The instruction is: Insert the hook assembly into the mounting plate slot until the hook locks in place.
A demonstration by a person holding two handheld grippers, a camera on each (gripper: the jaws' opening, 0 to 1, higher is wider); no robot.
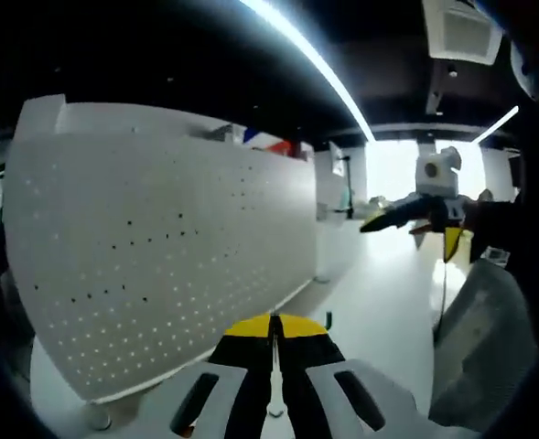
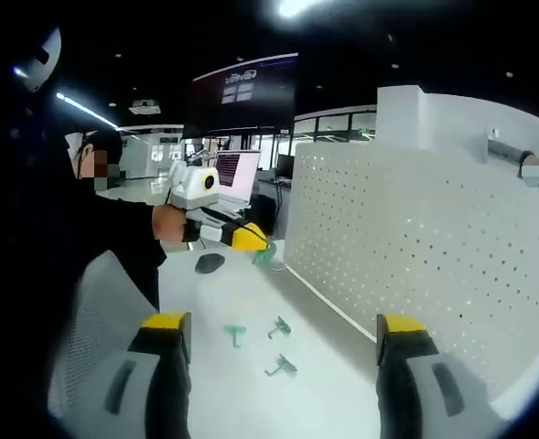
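The left gripper (image 2: 251, 240), jaws pinching a green hook (image 2: 265, 252), hovers just beside the pegboard (image 1: 159, 247) at the far end, while the right gripper (image 2: 283, 352), jaws spread, faces three spare hooks (image 2: 279, 326) on the surface (image 2: 251, 384).

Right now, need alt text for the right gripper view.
Open right tongs face a white table holding three green hooks beside a white pegboard. Beyond, a person's hand holds the left tongs, gripping another green hook near the board.
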